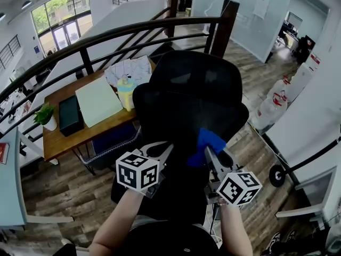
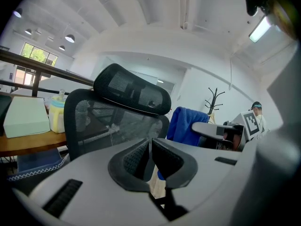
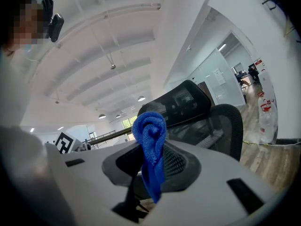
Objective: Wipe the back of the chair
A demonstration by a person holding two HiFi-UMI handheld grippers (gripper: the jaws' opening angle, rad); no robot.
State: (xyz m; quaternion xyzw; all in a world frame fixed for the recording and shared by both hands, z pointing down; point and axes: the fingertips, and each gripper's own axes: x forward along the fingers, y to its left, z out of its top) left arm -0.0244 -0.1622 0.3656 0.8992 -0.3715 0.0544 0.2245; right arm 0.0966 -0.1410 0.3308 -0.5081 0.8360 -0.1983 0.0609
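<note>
A black mesh office chair (image 1: 186, 105) with a headrest (image 2: 131, 91) stands in front of me, its back (image 3: 221, 126) facing the grippers. My right gripper (image 1: 209, 152) is shut on a folded blue cloth (image 3: 150, 149), which touches the lower right of the chair back (image 1: 210, 142). The same cloth (image 2: 188, 126) shows in the left gripper view beside the chair's right edge. My left gripper (image 1: 166, 149) is shut with nothing between its jaws, close to the lower left of the chair back (image 2: 101, 121).
Behind the chair stands a wooden desk (image 1: 69, 135) with a green pad (image 1: 97, 100), a black box (image 1: 69, 115), papers and a yellow container (image 1: 126, 92). A black railing (image 1: 106, 39) runs behind it. Water jugs (image 1: 272, 108) stand at the right. A coat stand (image 2: 214, 100) is far off.
</note>
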